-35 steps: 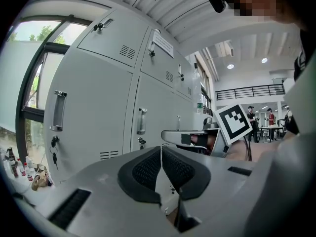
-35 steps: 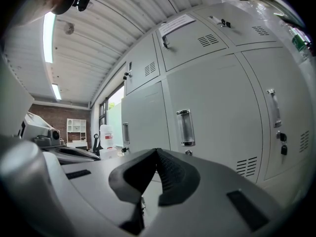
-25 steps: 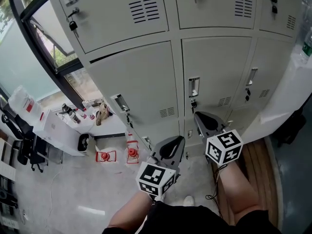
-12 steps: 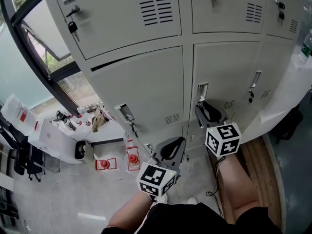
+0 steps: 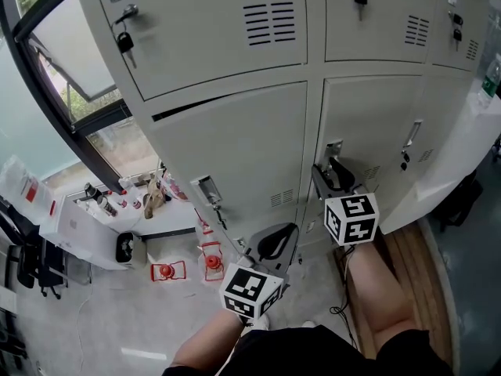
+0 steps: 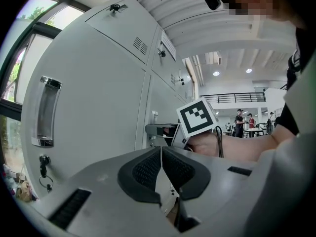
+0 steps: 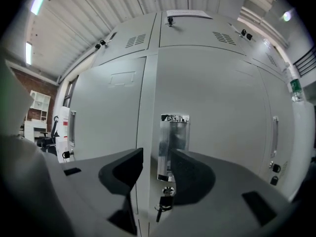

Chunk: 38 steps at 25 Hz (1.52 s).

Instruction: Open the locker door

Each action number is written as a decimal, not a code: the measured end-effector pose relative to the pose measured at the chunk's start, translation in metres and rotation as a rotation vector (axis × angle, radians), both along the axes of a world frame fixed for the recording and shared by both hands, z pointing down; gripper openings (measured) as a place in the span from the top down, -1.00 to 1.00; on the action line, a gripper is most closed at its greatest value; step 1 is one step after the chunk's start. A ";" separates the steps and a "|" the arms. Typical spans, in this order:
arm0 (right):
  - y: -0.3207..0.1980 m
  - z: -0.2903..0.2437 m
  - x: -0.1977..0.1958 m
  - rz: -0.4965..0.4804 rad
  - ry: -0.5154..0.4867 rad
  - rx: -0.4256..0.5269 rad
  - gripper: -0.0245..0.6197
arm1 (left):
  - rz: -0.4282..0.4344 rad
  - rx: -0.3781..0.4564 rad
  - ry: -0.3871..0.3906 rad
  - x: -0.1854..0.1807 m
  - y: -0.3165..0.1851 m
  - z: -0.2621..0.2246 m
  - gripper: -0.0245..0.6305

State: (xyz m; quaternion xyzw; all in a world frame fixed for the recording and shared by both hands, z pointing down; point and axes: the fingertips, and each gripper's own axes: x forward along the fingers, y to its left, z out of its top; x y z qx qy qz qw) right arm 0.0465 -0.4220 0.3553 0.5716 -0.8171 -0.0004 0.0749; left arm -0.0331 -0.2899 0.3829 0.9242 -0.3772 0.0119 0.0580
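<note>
The grey locker door in the lower row has a recessed metal handle near its left edge, with a key hanging in the lock below it. My right gripper is up at that handle, its jaws opening. In the right gripper view the handle shows in the gap of the right gripper, and the pads do not press on it. Lower and to the left, my left gripper hangs in front of the lockers. In its own view the left gripper is shut on nothing.
More locker doors surround it; the neighbouring door on the left shows a dark slit along its top and has its own handle. A window stands at far left. Red objects and white boxes lie on the floor.
My right gripper has risen to the door's handle and its jaws have parted. The left gripper has stayed about where it was.
</note>
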 end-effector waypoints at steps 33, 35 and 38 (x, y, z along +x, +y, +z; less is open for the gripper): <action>0.033 0.006 0.012 -0.120 -0.045 -0.028 0.43 | 0.080 -0.006 0.007 0.018 0.015 0.001 0.85; 0.039 0.006 0.015 -0.133 -0.046 -0.027 0.43 | 0.089 -0.007 0.007 0.022 0.018 0.001 0.85; 0.049 0.006 0.019 -0.151 -0.044 -0.027 0.43 | 0.101 -0.007 0.008 0.030 0.023 0.000 0.85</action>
